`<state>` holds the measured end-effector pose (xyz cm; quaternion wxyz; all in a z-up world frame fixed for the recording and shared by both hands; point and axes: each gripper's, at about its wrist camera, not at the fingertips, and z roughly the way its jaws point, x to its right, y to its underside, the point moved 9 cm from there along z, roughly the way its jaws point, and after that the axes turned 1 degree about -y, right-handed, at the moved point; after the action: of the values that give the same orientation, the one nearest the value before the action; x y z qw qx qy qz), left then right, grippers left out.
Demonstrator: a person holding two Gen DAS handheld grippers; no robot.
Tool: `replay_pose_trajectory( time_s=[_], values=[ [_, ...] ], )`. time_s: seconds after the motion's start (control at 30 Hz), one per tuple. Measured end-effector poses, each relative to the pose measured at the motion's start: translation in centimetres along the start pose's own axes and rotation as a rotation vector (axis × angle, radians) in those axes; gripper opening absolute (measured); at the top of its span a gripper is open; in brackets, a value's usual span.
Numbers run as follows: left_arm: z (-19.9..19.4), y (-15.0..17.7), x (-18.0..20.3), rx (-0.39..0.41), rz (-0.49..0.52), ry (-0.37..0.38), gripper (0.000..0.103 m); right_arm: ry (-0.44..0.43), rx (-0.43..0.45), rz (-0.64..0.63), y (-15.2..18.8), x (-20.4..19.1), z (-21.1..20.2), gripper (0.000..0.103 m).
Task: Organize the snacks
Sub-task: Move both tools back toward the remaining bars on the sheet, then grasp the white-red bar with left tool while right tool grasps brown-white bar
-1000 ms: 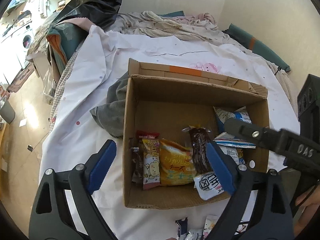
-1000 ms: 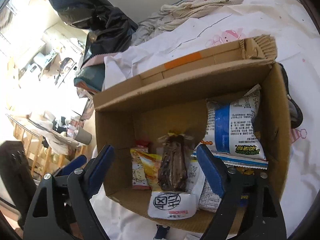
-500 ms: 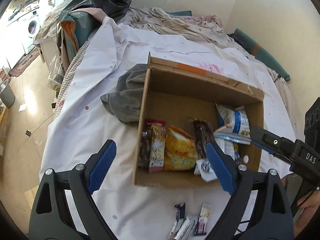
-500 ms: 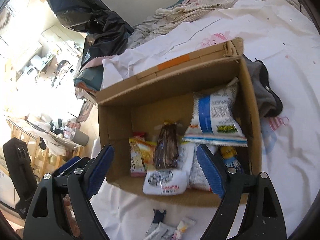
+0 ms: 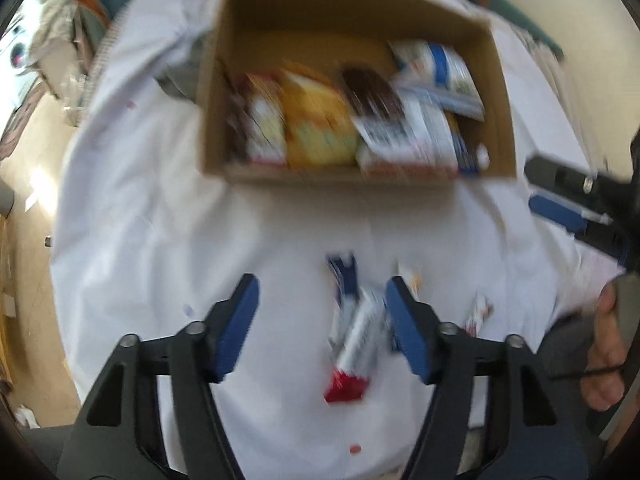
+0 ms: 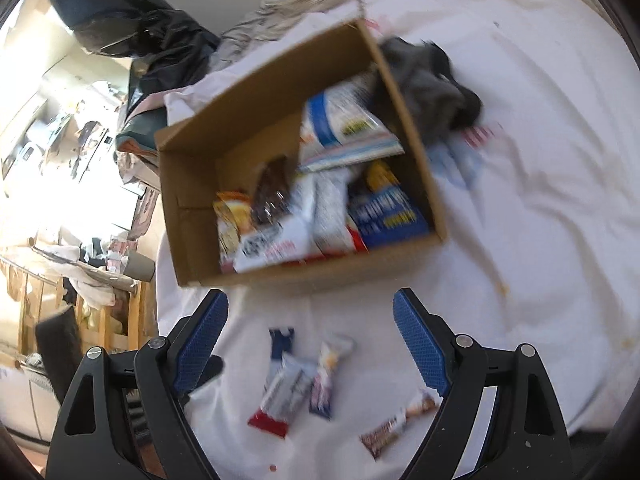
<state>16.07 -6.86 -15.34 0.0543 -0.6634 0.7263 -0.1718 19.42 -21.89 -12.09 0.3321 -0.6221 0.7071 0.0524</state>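
White sheet [image 6: 520, 200] covers our bed, with a messy room beside it. Our cardboard box [image 6: 320, 276] holds snacks. Loose snack bars [image 6: 296, 384] lie between our right claw's [image 6: 308, 340] spread-apart fingers. Our left claw [image 5: 322, 320] gapes too, over the same bars.

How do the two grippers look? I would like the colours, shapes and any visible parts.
Both look alike. The left gripper and the right gripper have black, angular plastic frames with triangular cut-outs and silver screws at the joints. Each finger carries a flat blue pad with a fine grid texture. In the left view, a bare hand grips the right gripper's grey handle, and a thin black cable runs beside it.
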Motion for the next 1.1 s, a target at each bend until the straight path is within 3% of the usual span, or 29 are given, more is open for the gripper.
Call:
replay_pose_trajectory(
  time_s=[0.23,0.37,0.5,0.57,0.63,0.7,0.83,0.93,1.1],
  values=[
    [3.7,3.7,3.7,-0.107,0.175,-0.043,0.040,0.062,-0.020,0.038,2.5,2.8,-1.0,0.087],
    [5.8,5.2,5.1,-0.146,0.266,-0.093,0.037,0.084,-0.022,0.054,3.3,4.1,-1.5,0.087],
    [6.6,5.6,5.5,-0.142,0.324,-0.149,0.037,0.105,-0.032,0.067,3.8,5.3,-1.7,0.087],
    [6.6,5.7,5.7,-0.136,0.335,-0.156,0.028,0.116,-0.040,0.066,3.9,5.4,-1.6,0.087],
    [6.2,5.8,5.7,-0.128,0.345,-0.162,0.027,0.130,-0.064,0.066,4.2,5.7,-1.1,0.087],
    [5.6,5.7,5.5,-0.119,0.327,-0.158,0.027,0.137,-0.099,0.071,4.7,5.8,-0.5,0.087],
    [3.1,5.4,5.0,-0.111,0.194,-0.072,0.027,0.128,-0.204,0.097,7.0,6.0,1.2,0.085],
    [1.3,4.8,3.9,-0.095,0.093,-0.032,0.028,0.158,-0.288,0.087,9.2,6.1,2.8,0.070],
    [-0.7,3.1,1.5,-0.044,-0.032,-0.035,0.028,0.263,-0.373,0.025,11.6,6.2,5.2,0.062]
  ],
)
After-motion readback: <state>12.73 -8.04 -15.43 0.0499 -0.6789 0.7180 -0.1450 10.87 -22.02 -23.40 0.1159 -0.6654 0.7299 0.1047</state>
